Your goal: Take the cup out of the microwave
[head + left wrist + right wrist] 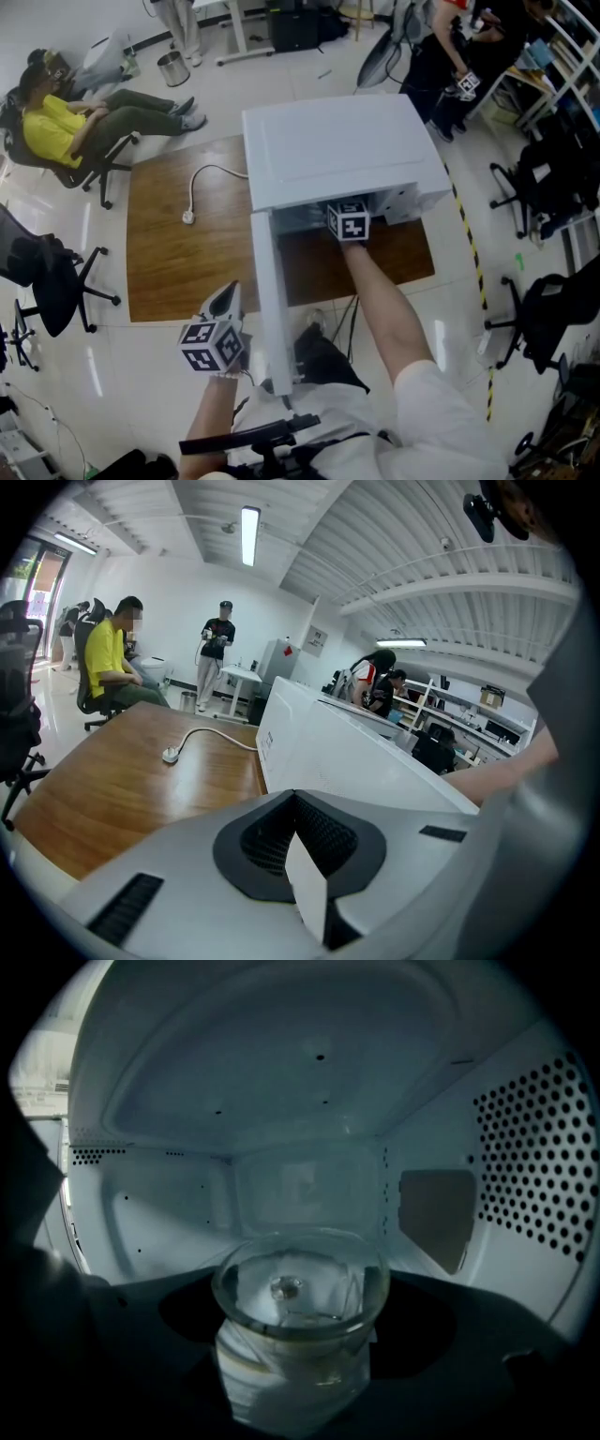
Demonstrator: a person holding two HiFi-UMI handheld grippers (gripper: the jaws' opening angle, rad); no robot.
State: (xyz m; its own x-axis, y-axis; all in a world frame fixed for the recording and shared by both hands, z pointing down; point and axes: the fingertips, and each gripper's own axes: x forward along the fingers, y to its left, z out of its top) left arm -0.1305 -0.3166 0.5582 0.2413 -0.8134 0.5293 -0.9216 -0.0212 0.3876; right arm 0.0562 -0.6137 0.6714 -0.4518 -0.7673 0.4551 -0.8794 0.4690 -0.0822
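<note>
A clear glass cup (300, 1321) stands upright on the floor of the white microwave (337, 150), whose door (265, 300) hangs open toward me. My right gripper (300, 1344) reaches into the cavity; the cup sits between its dark jaws with a gap on each side, so the jaws stand open. From above only its marker cube (349, 223) shows at the cavity mouth. My left gripper (225, 300) hovers left of the open door with its jaws together (295, 803), holding nothing that I can make out.
The microwave sits on a wooden table (178, 253) with its white plug and cord (192, 211) lying loose. A seated person in yellow (56, 127) is beyond the table's far left. Office chairs (52, 281) stand around. Perforated walls (534, 1166) close in the cavity.
</note>
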